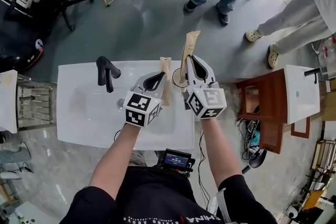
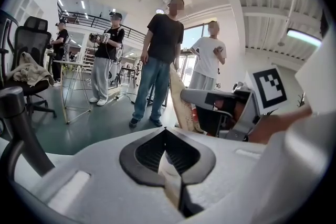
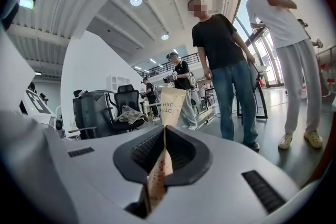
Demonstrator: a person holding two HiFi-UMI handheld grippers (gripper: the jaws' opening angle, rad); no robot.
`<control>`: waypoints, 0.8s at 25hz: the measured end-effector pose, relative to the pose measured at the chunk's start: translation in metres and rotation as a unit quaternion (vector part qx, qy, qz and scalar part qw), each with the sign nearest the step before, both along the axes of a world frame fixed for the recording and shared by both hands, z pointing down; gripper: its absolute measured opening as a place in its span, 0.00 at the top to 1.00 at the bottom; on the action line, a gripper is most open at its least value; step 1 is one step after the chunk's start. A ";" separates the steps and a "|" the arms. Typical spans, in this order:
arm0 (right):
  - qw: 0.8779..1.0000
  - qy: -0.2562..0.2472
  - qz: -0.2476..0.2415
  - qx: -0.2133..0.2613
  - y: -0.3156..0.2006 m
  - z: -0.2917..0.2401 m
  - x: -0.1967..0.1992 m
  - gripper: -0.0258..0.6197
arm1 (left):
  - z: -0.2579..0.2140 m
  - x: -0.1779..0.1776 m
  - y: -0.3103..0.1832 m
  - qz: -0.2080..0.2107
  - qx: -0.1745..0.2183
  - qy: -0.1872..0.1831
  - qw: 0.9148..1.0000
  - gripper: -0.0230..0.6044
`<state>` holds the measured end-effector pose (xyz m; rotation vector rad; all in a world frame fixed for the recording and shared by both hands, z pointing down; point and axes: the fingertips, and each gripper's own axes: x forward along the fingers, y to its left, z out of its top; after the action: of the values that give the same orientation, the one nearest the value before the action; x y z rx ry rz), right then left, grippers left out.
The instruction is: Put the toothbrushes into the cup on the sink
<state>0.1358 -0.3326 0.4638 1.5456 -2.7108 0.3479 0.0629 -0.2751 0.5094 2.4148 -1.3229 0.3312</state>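
A: Print anywhere?
B: Showing only "OTH" over "USH" near the top of the right toothbrush packet (image 3: 171, 105), brown paper, standing upright.
A: Being held how?
B: Being pinched at its lower end by the right gripper (image 3: 164, 128), jaws pressing almost together on the paper; reaching forward nearly level, forearm stretching over the sink (image 1: 84, 113).
A: And the other side?
B: Clamping a second toothbrush packet (image 2: 167, 175) in the left gripper (image 2: 165, 131), tilting slightly down.
A: Sitting where against the cup?
B: Hovering above the sink's far edge, flanking the cup (image 1: 175, 77), right of the faucet (image 1: 106, 72).
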 end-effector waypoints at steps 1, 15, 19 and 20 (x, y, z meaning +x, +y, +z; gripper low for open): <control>1.000 0.000 -0.002 -0.001 0.000 0.003 0.000 0.93 | 0.002 0.000 0.000 -0.001 -0.002 -0.001 1.000 0.96; 1.000 0.011 -0.025 -0.010 0.013 0.034 -0.003 0.93 | 0.026 0.004 0.006 -0.010 -0.018 -0.008 1.000 0.96; 0.999 0.019 -0.027 -0.021 0.019 0.045 -0.002 0.92 | 0.034 0.006 0.008 -0.010 -0.026 -0.010 1.000 0.96; 0.999 0.023 -0.028 -0.022 0.020 0.048 -0.002 0.92 | 0.036 0.006 0.009 -0.009 -0.027 -0.010 1.000 0.96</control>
<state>0.1341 -0.3130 0.5113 1.4463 -2.6848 0.3641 0.0693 -0.2662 0.5451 2.3588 -1.3267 0.3823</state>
